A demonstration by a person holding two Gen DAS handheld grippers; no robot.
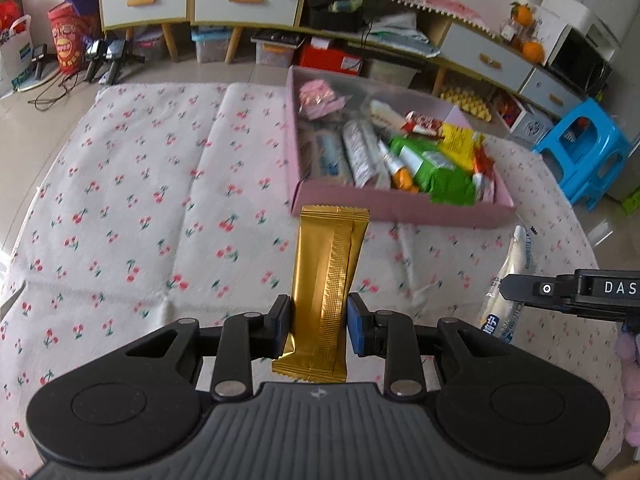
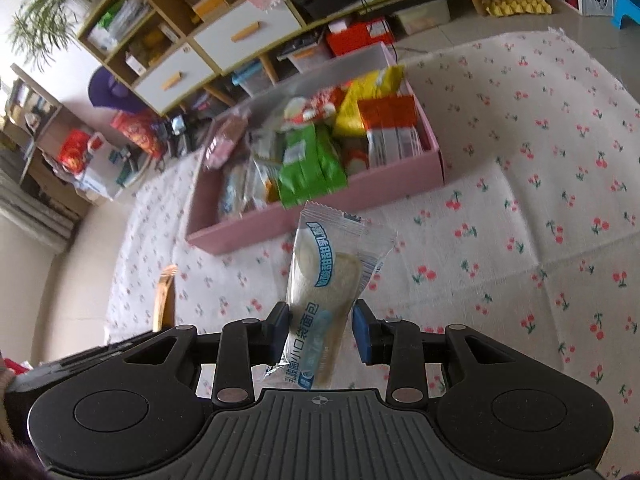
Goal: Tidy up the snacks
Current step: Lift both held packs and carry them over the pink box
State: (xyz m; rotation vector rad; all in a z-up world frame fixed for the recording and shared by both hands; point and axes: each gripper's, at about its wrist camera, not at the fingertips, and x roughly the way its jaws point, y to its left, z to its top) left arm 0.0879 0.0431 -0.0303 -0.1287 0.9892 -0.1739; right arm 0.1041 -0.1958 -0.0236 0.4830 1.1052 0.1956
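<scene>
My left gripper [image 1: 318, 324] is shut on a long gold snack packet [image 1: 326, 280] and holds it above the cherry-print cloth, just short of the pink box [image 1: 400, 204]. The box holds several snacks, among them green packets [image 1: 436, 168]. My right gripper [image 2: 320, 330] is shut on a clear bread packet with blue print [image 2: 324, 280], also held above the cloth in front of the pink box [image 2: 280, 220]. The bread packet [image 1: 506, 280] and the right gripper's body show at the right of the left wrist view. The gold packet [image 2: 164, 296] shows edge-on at the left of the right wrist view.
The cherry-print cloth [image 1: 140, 200] covers the table. Behind it stand low cabinets with drawers [image 1: 236, 0], storage bins and a red box [image 1: 328, 60] on the floor. A blue plastic stool [image 1: 588, 152] stands at the right.
</scene>
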